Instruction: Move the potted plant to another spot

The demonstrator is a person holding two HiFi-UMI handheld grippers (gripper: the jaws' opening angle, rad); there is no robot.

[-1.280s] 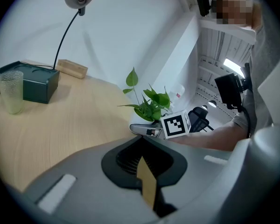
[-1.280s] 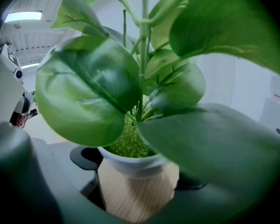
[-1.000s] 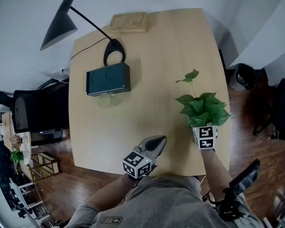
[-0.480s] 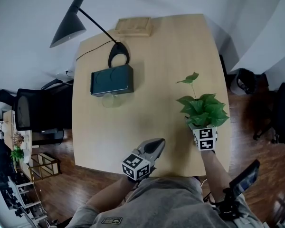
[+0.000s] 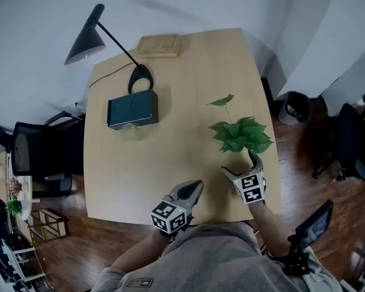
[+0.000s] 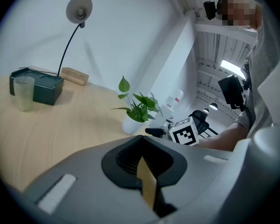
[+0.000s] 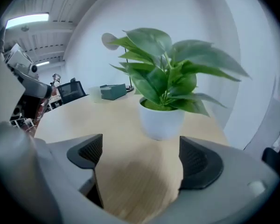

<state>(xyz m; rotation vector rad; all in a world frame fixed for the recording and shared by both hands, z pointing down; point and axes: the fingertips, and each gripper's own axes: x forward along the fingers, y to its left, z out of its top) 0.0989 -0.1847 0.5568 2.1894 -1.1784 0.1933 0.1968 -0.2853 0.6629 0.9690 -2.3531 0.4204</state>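
In the head view, the potted plant stood on the table right of centre, near the right edge. The right gripper sat just below it and the left gripper at lower centre.

In the left gripper view, its jaws were pressed together on nothing (idle, I'd say).

In the right gripper view, the jaws gaped wide, with the white pot just beyond the pads and untouched. By my judgement nothing gripped the plant. Whether this was its new spot, the pictures didn't show.
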